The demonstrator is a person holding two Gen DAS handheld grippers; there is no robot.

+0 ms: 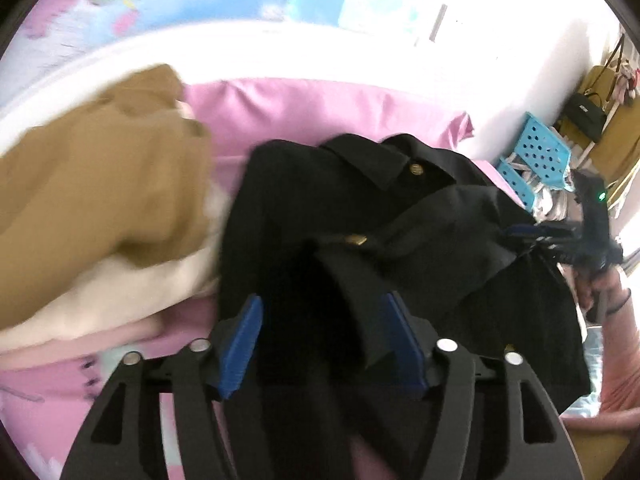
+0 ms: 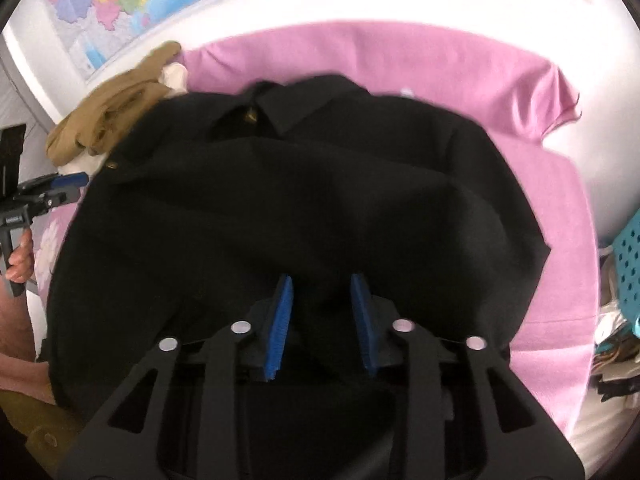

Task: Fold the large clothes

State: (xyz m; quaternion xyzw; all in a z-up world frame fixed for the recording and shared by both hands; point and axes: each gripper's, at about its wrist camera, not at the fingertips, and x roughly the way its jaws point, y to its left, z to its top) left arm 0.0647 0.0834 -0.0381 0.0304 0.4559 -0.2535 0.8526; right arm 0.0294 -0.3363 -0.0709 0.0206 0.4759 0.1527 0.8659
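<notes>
Black coat [image 2: 304, 208] lies on the pink sheet [image 2: 520, 92], collar pointing away from both tongs, long axis running toward the viewer. Left tongs [image 1: 320, 344] spread, right tongs [image 2: 322, 324] part-spread; both hover over the near hem, pinching nothing.

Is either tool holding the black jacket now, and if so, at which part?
Nothing is held. The left tool and the right tool both stand open over the black jacket, with fabric below their pads but not pinched.
</notes>
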